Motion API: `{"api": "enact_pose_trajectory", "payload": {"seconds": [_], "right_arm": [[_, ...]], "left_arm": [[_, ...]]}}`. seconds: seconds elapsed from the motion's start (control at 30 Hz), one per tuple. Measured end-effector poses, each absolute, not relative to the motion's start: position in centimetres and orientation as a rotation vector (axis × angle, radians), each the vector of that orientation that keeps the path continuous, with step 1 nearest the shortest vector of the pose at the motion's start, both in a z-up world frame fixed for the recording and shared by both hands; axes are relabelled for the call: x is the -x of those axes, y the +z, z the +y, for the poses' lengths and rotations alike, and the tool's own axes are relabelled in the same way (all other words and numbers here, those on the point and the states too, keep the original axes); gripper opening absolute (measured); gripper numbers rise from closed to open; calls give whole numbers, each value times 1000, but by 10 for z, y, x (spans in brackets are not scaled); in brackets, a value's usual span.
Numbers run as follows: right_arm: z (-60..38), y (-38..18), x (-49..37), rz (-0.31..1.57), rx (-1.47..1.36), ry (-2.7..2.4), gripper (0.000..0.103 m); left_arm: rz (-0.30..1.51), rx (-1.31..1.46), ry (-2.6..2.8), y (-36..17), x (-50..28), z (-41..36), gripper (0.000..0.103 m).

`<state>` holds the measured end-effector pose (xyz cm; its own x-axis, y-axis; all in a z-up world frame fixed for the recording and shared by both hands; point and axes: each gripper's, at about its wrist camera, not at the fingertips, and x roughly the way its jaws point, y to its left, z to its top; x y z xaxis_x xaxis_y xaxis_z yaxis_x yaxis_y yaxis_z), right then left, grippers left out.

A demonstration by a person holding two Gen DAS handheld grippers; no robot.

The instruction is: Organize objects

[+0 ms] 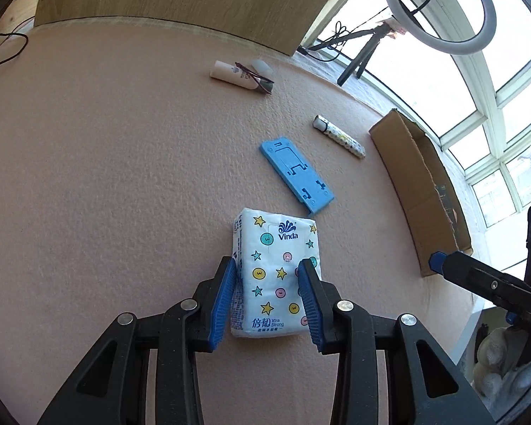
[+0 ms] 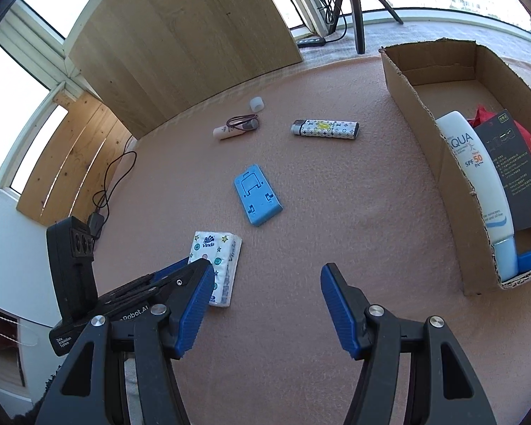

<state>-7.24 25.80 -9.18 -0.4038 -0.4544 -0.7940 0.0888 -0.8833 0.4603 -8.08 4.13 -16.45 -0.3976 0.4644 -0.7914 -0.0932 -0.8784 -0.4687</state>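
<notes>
Right tongs gape above mat; sunscreen seemingly inside box

Ring light on tripod by windows; wood panel; black cable at table edge.

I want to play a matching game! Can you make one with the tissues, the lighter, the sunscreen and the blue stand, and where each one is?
Things:
1. tissue pack
2. lighter
3. sunscreen tube
4. blue phone stand

Places:
A. inside the cardboard box
B. between the left gripper fingers
C. on the mat, nearest the box
D. on the mat, just past the tissues

Pairs: 1-B, 2-C, 3-A, 4-D
</notes>
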Motion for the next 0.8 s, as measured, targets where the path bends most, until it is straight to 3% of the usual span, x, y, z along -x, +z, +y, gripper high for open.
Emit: {"api": "enact_pose_trajectory", "payload": {"seconds": [0.1,0.23,0.5,0.67,0.8], "right_arm": [[254,-99,75,-517,-1484,-2309,60],[241,-110,80,-484,-1527,-2256,61],[209,-133,90,-442,-1597,-2151,61],[200,-141,92,-465,-1610,-2102,60],[196,-146,93,-460,-1624,-2078,47]], "left_arm": [[-452,1481,2292,-162,69,52,44],[-290,1478,2316,-155,58,62,62],[-295,1471,2248,-153,56,61,61],[-303,1468,2230,-154,55,63,54],[-309,1467,2216,-155,53,67,47]]}}
